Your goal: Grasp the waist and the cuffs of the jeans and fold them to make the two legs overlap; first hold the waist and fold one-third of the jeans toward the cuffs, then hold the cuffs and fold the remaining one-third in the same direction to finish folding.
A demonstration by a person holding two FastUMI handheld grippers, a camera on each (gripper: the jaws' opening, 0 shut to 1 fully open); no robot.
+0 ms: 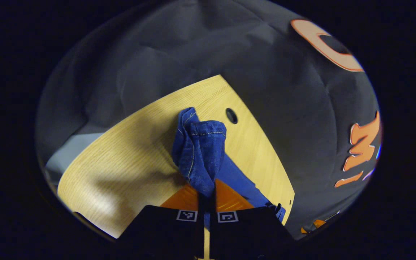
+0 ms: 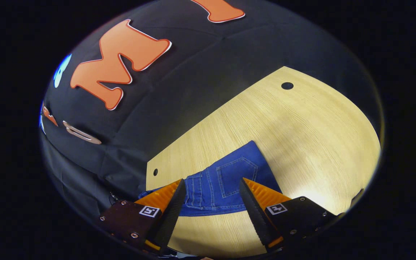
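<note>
left gripper view: wooden table point(image 1: 128, 151), the largest surface, carries the jeans point(image 1: 200, 151), whose cuff end rises in a bunched wad from the left gripper point(image 1: 207, 202), its fingers pressed together on the denim. right gripper view: the waist end of the jeans point(image 2: 229, 177), back pocket point(image 2: 237, 175) up, lies flat near the table point(image 2: 302, 126) edge, between and beyond the spread fingers of the right gripper point(image 2: 213, 200), which holds nothing. likely risks, by judgement: the bunched cuffs may hide one leg, so the legs overlap unevenly; lifting the cuffs while the waist is unheld may drag the whole garment toward the table edge; the narrow pinch on thick denim may slip, dropping the cuffs mid-fold.
</note>
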